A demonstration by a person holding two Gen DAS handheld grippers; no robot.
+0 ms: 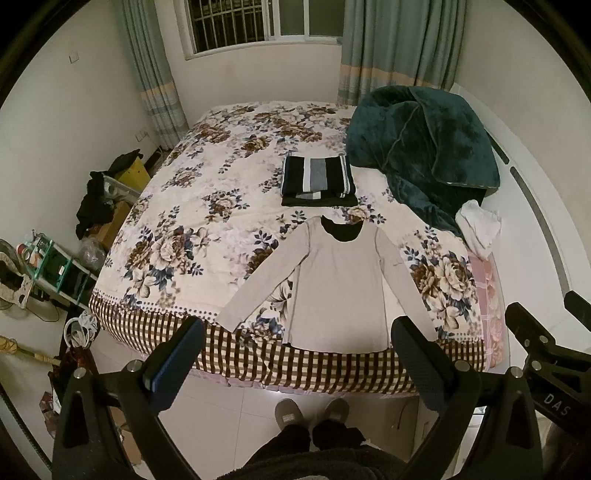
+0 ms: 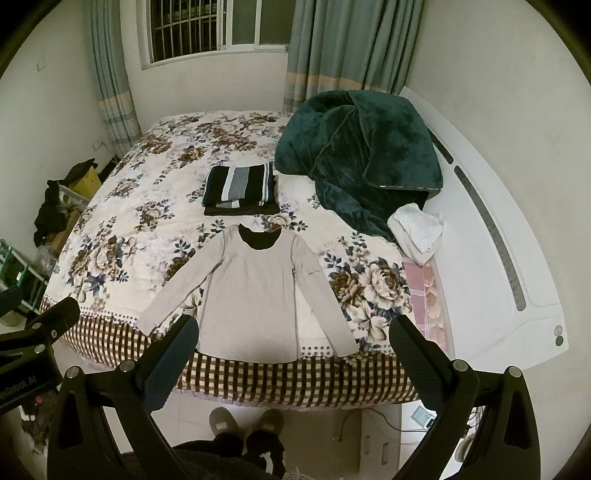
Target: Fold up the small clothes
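Both tongs, left tongs (image 1: 297,356) and right tongs (image 2: 293,352), hang wide apart and empty above the bed's (image 1: 207,206) near edge, where the beige long-sleeved top (image 1: 332,284) lies flat, folded striped clothes (image 1: 317,179) just beyond.

Beige shirt (image 1: 334,280), floral bedspread (image 1: 192,206), dark green blanket (image 1: 424,147), striped stack (image 1: 317,179)

One grey long-sleeved shirt (image 1: 338,284) lies spread on one bed (image 1: 207,206), with one folded striped pile (image 1: 317,179), one green blanket (image 1: 424,147) and one white cloth (image 1: 478,227). Two curtains hang by one window (image 1: 258,22). Two slippers (image 1: 312,411) stand on the floor.
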